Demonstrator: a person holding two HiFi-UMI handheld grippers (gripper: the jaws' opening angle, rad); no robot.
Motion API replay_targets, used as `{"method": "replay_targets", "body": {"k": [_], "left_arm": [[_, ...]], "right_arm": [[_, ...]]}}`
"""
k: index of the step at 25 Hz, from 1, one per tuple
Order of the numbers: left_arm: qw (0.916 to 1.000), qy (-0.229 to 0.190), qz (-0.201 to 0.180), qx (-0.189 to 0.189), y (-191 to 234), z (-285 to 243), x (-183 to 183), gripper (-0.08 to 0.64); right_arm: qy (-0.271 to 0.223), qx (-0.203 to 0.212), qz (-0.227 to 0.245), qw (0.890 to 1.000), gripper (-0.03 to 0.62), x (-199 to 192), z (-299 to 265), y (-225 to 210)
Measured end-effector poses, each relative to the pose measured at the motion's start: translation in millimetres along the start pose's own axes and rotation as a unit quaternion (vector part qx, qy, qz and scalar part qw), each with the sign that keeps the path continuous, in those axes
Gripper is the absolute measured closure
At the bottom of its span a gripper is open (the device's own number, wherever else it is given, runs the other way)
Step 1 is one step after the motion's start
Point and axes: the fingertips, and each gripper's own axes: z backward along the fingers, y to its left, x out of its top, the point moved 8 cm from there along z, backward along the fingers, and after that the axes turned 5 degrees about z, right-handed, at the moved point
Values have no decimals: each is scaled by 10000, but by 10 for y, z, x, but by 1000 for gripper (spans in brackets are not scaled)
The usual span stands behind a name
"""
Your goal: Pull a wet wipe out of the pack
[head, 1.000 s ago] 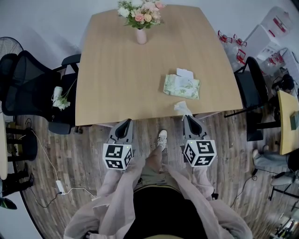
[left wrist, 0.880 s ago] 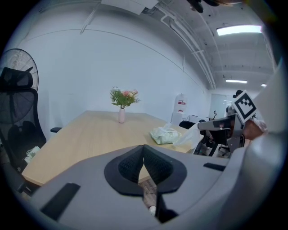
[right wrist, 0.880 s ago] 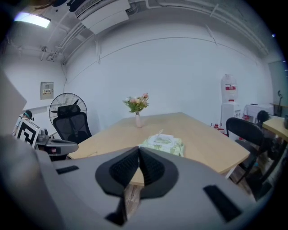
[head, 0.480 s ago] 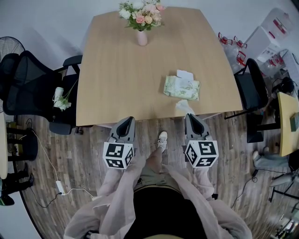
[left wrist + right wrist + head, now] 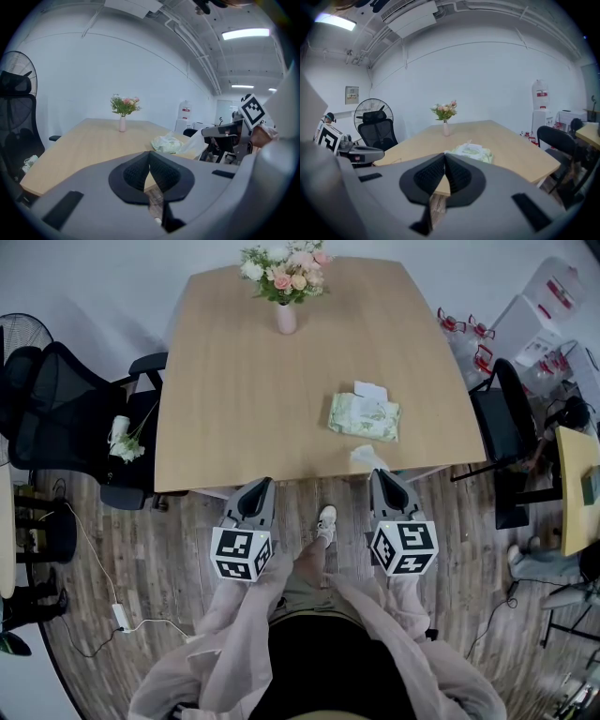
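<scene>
The pale green wet wipe pack (image 5: 364,418) lies on the wooden table (image 5: 244,381) near its front right edge, its small lid flipped up at the back. A crumpled white wipe (image 5: 367,457) hangs at the table's edge, pinched in the tip of my right gripper (image 5: 377,473); the left gripper view shows this wipe (image 5: 198,147) trailing from that gripper toward the pack (image 5: 166,143). My left gripper (image 5: 262,483) hovers off the front edge, pads together with nothing in them (image 5: 150,154). In the right gripper view the jaws (image 5: 444,156) are closed and the pack (image 5: 472,151) lies beyond.
A pink vase of flowers (image 5: 286,315) stands at the table's far edge. A black office chair (image 5: 56,418) is at the left and another chair (image 5: 506,418) at the right. The person's legs and a shoe (image 5: 325,517) are below, on wooden floor.
</scene>
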Motion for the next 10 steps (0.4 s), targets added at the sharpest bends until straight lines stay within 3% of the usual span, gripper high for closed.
{"method": "replay_targets", "body": {"k": [10], "left_arm": [[10000,50,-17,-57,-26,-47,-6,548]], "right_arm": [[26,57,41,10000,581,16,-35,-13]]}}
